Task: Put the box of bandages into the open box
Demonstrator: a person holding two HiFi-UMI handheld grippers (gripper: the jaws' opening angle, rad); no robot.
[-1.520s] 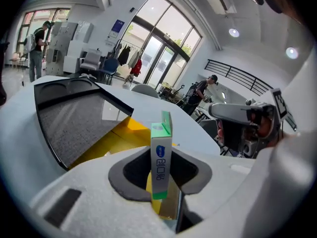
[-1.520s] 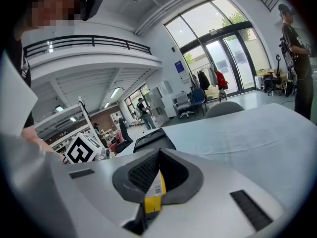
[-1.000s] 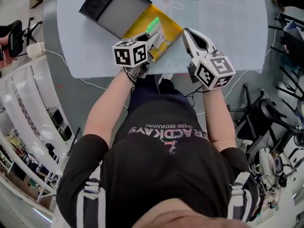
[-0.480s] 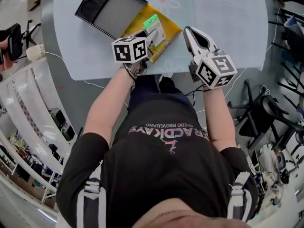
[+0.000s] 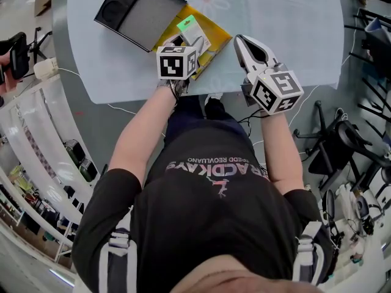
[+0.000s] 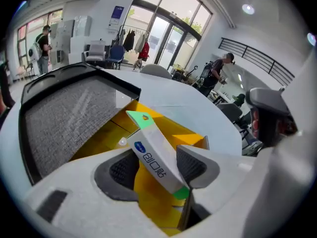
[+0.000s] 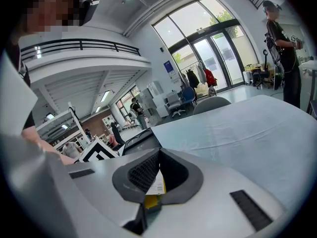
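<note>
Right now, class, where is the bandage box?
In the head view, left of centre, the bandage box tilts over the open yellow box. It sits between the jaws of the left claw, which have just been opening.

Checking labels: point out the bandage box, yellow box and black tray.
bandage box (image 6: 156, 162): left gripper view, on its white printed face.
yellow box (image 6: 94, 145): left gripper view, on its yellow inner surface.
black tray (image 5: 148, 10): head view, on its grey lining.

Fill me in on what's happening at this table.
A person works two handheld grippers. The left gripper is over the yellow open box with the bandage box tilted between its jaws, which have just been opening; the pads are not clamping it. The right gripper is shut and empty alongside.
</note>
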